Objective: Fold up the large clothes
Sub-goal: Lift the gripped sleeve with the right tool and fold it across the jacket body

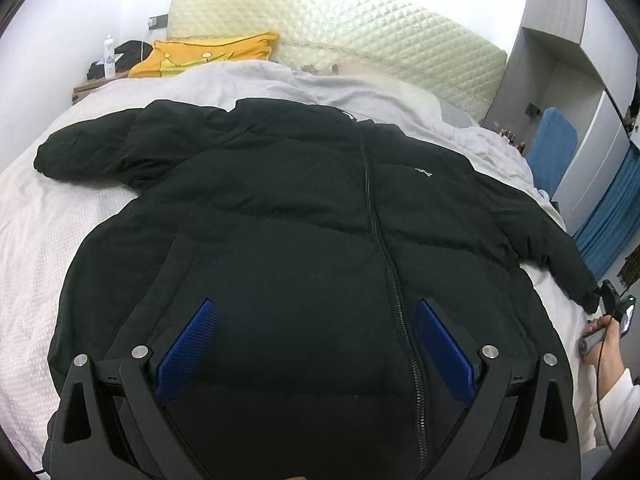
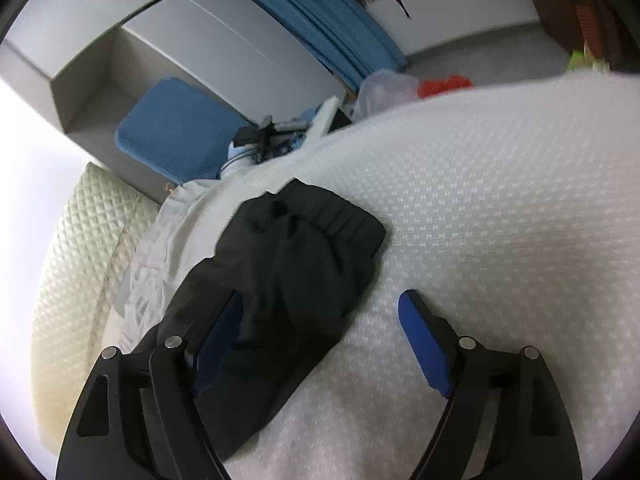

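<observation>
Right wrist: jacket sleeve lies between open hand-held gripper fingers

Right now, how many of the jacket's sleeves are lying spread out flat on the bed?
2. One sleeve stretches toward the bed's left side; the other sleeve lies at the right, between the open right gripper fingers.

A black puffer jacket lies front-up and zipped across a white textured bedspread, collar toward the headboard and hem nearest the left wrist view. Both sleeves are spread outward. In the right wrist view, one sleeve's elasticated cuff rests flat near the bed's edge.
</observation>
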A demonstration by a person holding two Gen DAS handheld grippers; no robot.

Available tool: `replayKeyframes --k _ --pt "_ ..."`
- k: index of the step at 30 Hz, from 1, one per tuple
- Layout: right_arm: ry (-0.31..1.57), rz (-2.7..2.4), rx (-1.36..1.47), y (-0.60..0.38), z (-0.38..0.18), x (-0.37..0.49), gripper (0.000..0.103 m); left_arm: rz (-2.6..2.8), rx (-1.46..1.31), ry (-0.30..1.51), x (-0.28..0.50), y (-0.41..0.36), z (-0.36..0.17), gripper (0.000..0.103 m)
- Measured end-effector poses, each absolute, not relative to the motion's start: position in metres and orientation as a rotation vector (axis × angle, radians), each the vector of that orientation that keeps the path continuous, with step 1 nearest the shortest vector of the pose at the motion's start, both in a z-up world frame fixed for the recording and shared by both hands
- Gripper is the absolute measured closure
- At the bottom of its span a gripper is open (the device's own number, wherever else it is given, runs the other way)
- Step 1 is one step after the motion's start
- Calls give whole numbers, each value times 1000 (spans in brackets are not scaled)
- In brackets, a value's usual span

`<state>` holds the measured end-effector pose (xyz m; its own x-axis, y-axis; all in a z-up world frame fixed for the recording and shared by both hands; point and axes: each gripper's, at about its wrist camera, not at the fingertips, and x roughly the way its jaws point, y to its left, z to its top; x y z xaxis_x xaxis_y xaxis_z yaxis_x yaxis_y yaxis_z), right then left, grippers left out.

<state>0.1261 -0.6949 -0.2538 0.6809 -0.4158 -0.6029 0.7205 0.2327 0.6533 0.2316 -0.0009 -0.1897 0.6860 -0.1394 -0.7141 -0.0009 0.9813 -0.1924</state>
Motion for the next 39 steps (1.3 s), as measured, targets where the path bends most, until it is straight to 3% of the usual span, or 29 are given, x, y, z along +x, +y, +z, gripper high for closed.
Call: replayKeyframes --k 7,11,14,16,25,34,39 --pt "350 -449 1074 -696 -256 192 26 -79 -204 835 234 2 -195 3" --pt "334 -397 1043 -696 -243 220 71 -57 -192 824 237 4 -195 3" --pt "272 -389 1064 -703 -223 223 87 -32 -158 794 237 6 -191 3" --pt "254 -395 1044 -705 -202 224 91 -11 -109 753 236 5 -184 3" --pt "271 -438 636 -650 -68 251 94 23 -39 659 231 20 -157 3" --pt "221 -287 265 -458 62 285 91 45 -23 585 206 44 -137 3" --pt "238 -172 58 -332 73 315 91 65 -21 570 197 60 -132 3"
